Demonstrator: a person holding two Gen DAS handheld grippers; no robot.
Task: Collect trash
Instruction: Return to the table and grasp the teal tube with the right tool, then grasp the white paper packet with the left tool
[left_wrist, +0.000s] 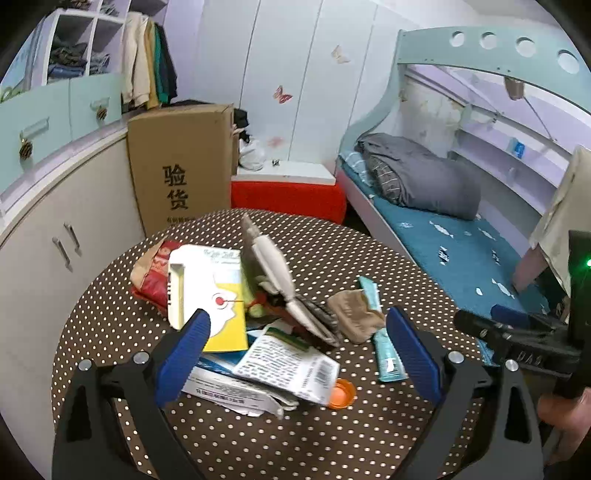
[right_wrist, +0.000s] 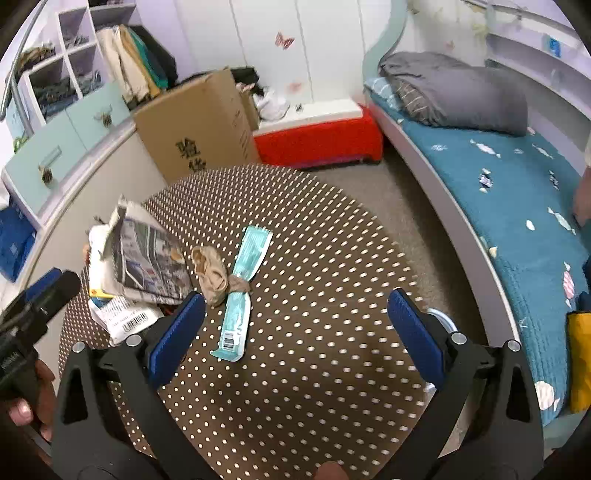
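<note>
- My left gripper (left_wrist: 297, 345) hangs over the round polka-dot table (left_wrist: 221, 435) with its 2 blue pads spread wide, gripping nothing.
- My right gripper (right_wrist: 295, 332) is likewise spread apart and empty above the same table, over bare cloth.
- In the left wrist view the trash sits heaped at about 12 o'clock from the left gripper: a white and yellow box (left_wrist: 207, 291), a red snack bag (left_wrist: 155, 273) at 10 o'clock behind it, and a folded newspaper (left_wrist: 280, 277) standing on edge.
- A printed paper packet (left_wrist: 288, 363) lies between the left pads, with an orange bottle cap (left_wrist: 341, 394) touching its 4 o'clock corner.
- A crumpled beige wrapper (left_wrist: 354, 314) lies at 1 o'clock, just beside a long teal wrapper (left_wrist: 384, 347) that runs close to the right-hand pad.
- In the right wrist view the teal wrapper sits at 11 o'clock from the right gripper, the beige wrapper touching its left edge, the newspaper at 10 o'clock.
- A cardboard box (left_wrist: 181, 162) and a red storage box (left_wrist: 288, 195) stand beyond the table at 12 o'clock; a bed (left_wrist: 461, 251) is at 2 o'clock.
</note>
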